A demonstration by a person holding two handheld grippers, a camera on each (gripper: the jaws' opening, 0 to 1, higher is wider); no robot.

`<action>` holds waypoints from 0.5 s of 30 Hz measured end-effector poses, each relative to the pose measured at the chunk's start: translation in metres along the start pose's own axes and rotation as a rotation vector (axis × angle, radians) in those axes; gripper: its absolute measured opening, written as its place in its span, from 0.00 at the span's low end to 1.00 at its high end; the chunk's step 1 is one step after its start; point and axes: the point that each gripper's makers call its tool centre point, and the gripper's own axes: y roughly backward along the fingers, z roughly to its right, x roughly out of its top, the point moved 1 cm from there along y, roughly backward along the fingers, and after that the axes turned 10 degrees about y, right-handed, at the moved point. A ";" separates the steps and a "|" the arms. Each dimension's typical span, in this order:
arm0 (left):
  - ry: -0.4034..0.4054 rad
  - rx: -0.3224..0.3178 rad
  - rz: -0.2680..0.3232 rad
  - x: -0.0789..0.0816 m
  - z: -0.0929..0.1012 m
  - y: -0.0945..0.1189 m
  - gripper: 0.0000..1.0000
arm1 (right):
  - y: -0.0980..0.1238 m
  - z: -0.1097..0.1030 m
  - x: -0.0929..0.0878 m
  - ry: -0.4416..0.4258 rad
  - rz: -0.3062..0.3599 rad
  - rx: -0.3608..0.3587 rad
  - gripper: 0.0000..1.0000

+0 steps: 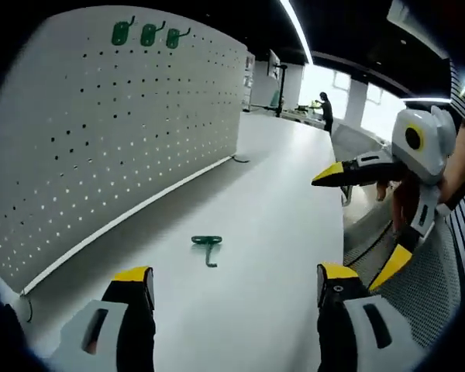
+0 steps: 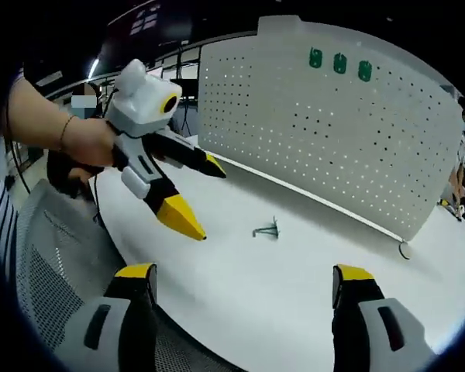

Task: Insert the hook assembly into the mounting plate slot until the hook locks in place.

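Left gripper view — hook (image 1: 207,247) ahead of hand-held gripper (image 1: 236,283).

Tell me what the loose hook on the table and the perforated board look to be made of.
Loose hook: thin and uniformly green, probably painted metal or moulded plastic; too small to tell which. Perforated board: flat white sheet with even rows of round holes, a matte finish that reads as painted metal or plastic pegboard. Three matching green hooks hang near its top.
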 end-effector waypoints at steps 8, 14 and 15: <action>-0.078 -0.064 -0.045 0.009 -0.005 -0.032 0.81 | 0.001 0.005 -0.001 -0.001 0.001 -0.022 0.88; -0.119 -0.105 -0.081 0.013 -0.007 -0.052 0.72 | 0.001 0.005 -0.001 -0.007 -0.002 -0.020 0.84; -0.127 -0.107 -0.083 0.013 -0.008 -0.054 0.69 | 0.001 0.006 -0.001 -0.009 0.000 -0.024 0.84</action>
